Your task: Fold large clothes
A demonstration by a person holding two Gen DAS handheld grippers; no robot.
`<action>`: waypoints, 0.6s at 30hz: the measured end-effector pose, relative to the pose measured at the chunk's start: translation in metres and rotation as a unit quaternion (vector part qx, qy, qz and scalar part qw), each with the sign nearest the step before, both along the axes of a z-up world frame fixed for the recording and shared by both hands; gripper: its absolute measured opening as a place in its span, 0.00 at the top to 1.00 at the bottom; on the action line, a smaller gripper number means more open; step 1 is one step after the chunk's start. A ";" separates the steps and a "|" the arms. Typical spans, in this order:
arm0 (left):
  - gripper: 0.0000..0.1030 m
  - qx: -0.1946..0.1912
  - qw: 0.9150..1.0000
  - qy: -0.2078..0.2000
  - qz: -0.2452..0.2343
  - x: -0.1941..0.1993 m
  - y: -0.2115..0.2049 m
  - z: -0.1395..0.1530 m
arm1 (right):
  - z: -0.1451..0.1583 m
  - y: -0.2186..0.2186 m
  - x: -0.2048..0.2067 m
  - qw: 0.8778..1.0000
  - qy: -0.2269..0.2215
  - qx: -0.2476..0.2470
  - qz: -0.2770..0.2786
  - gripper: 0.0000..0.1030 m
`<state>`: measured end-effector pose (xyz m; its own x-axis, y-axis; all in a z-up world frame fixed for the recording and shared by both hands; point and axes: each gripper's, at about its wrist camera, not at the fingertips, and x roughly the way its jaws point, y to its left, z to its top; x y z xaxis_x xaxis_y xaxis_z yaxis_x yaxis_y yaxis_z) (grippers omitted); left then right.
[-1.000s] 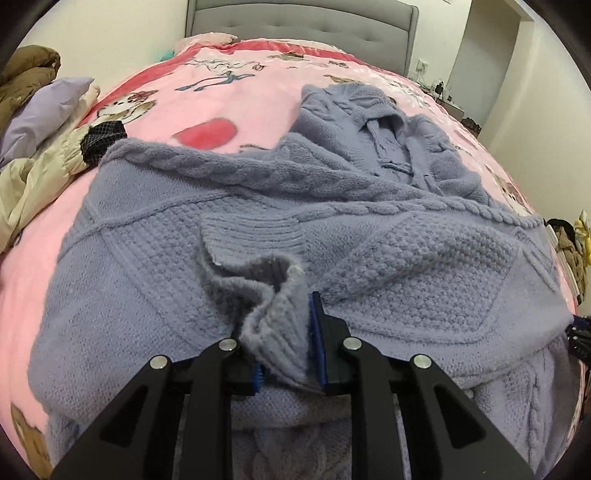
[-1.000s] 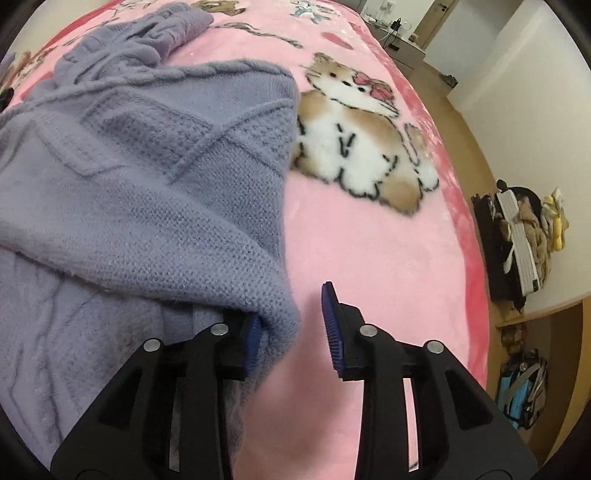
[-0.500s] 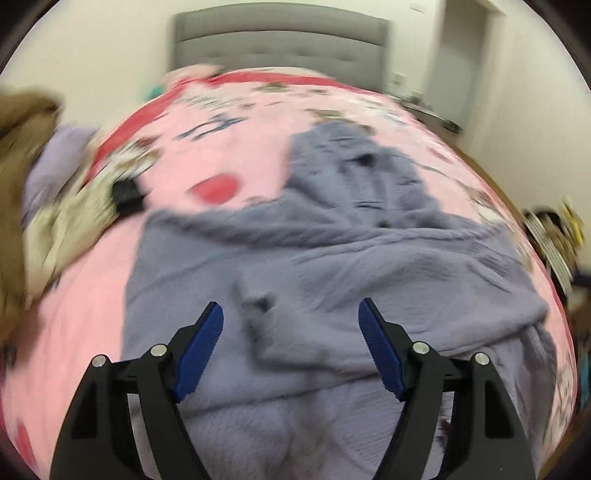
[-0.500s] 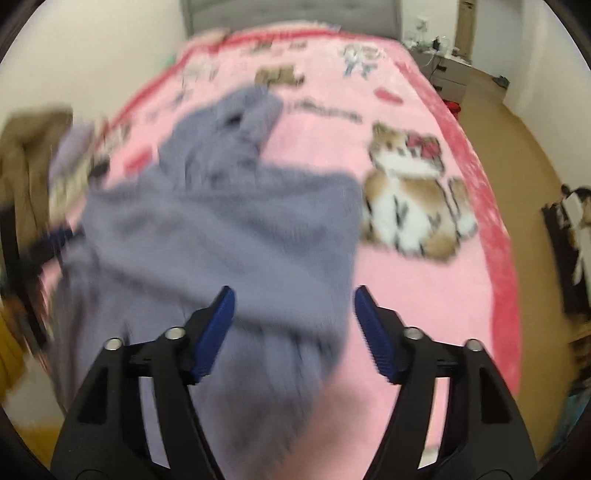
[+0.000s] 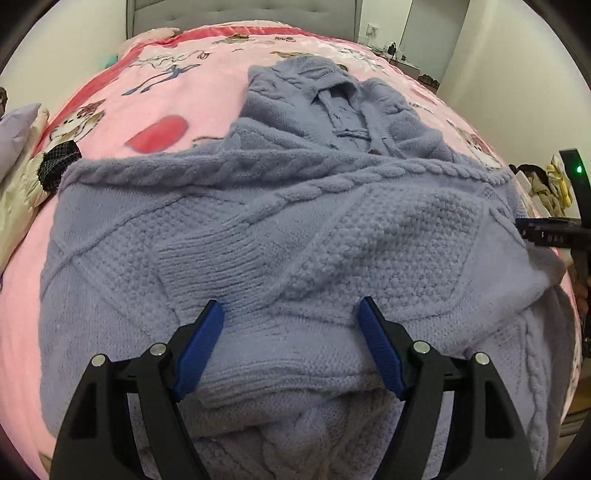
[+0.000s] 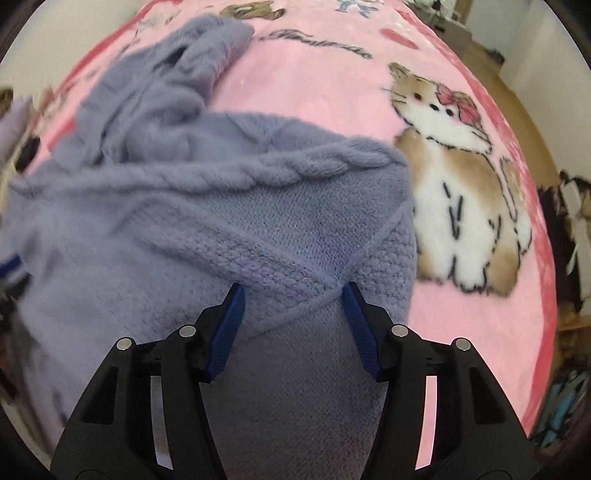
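Note:
A large lavender cable-knit sweater lies spread on the pink blanket, its collar toward the headboard. One ribbed cuff rests folded over the body. My left gripper hovers open just above the sweater's lower middle, with nothing pinched. My right gripper is over the sweater's right side near its edge. Its jaws are closing, the knit lies between and under the pads, and they do not press on it. In the left wrist view the right gripper shows at the sweater's right edge.
A pile of other clothes lies at the bed's left side. The grey headboard stands at the far end. A cat print marks the bare blanket right of the sweater. Beyond the bed's right edge are the floor and clutter.
My left gripper let go of the cuff and opened wide; the cuff now lies flat on the body. My right gripper released the sweater's edge and moved left over the knit.

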<state>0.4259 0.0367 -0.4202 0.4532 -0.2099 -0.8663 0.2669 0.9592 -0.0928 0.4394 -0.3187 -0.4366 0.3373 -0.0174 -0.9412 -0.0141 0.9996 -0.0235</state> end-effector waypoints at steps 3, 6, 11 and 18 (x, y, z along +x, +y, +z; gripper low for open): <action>0.27 0.010 1.000 0.008 0.006 0.008 -0.003 0.008 | 0.006 0.007 0.001 1.000 -0.004 -0.010 0.008 0.47; 0.27 0.018 0.999 -0.039 -0.002 0.011 -0.003 0.039 | 0.045 0.003 -0.002 0.995 -0.058 0.080 0.012 0.47; 0.14 -0.016 0.996 -0.083 -0.032 0.059 0.003 0.087 | 0.095 -0.011 0.036 0.978 -0.123 0.167 0.013 0.31; 0.15 -0.042 0.999 0.010 -0.004 0.234 0.002 0.067 | 0.061 -0.020 0.187 0.967 -0.074 0.244 -0.017 0.52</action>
